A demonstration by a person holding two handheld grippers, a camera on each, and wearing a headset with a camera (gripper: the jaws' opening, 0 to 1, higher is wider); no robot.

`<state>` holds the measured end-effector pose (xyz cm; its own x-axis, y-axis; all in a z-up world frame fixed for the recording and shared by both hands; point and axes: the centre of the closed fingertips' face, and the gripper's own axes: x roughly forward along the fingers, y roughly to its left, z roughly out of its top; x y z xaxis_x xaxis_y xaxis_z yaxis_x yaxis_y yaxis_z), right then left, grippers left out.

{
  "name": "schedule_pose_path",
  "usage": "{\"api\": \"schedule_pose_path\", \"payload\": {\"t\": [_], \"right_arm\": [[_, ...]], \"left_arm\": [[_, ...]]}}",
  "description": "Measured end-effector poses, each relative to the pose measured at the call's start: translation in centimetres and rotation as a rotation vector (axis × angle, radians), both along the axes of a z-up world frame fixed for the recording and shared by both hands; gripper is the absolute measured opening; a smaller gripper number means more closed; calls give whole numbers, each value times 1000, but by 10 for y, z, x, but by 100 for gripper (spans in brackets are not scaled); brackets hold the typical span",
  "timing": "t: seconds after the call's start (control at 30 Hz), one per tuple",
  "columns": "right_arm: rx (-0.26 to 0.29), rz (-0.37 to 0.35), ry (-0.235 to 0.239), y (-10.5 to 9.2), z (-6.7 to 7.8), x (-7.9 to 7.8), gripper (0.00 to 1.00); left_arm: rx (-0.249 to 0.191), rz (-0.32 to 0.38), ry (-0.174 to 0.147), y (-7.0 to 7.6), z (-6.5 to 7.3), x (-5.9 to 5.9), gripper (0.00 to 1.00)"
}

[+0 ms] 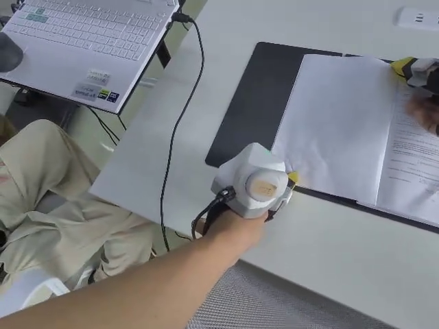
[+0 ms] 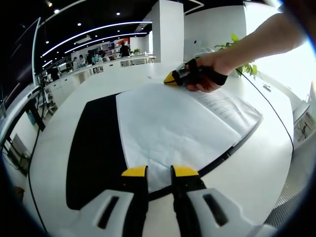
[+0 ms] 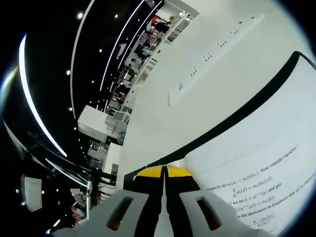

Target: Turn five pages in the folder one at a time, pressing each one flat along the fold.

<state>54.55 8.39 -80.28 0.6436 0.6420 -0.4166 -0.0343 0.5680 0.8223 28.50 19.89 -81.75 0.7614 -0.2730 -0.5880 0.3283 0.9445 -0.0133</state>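
The folder point(image 1: 252, 103) lies open and flat on the white table point(image 1: 329, 253), to the right of the middle of the head view. Its long axis runs from left to right and is turned a little, so that the right part comes nearer to me. The black cover shows at the left, then comes a blank page point(image 1: 336, 123), and right of the fold point(image 1: 384, 137) comes a printed page point(image 1: 411, 164). The fold itself runs from far to near. My left forearm comes in from the near left, low over the table edge. The left hand point(image 1: 236, 223) is wrapped around the body of the left gripper point(image 2: 159, 171), which points toward the far side at the near edge of the folder. Its yellow tips stand a little apart with a narrow gap, just over the near corner of the blank page, and I see nothing caught between them. The right hand point(image 2: 210, 74) reaches to the far edge of the folder, near the top of the fold. The right gripper point(image 3: 164, 170) has its jaws pressed fully together at the far corner of the printed page, and I cannot tell if a sheet is between them. A laptop point(image 1: 89, 41) stands far left, and its cable point(image 1: 182, 116) hangs down along the left table edge.
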Motion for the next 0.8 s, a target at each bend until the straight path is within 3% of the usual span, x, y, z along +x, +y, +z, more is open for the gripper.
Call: {"api": "schedule_pose_path", "payload": {"t": [0.17, 0.27, 0.4, 0.8], "right_arm": [[-29, 34, -8, -1, -1, -5, 0], [-16, 58, 15, -3, -3, -12, 0], [-14, 114, 23, -4, -4, -31, 0], [34, 155, 56, -9, -3, -81, 0]], "left_arm": [[-1, -1, 0, 0, 0, 0, 16], [0, -3, 3, 0, 0, 0, 16], [-4, -1, 6, 0, 1, 0, 16], [-3, -2, 13, 0, 1, 0, 16]]}}
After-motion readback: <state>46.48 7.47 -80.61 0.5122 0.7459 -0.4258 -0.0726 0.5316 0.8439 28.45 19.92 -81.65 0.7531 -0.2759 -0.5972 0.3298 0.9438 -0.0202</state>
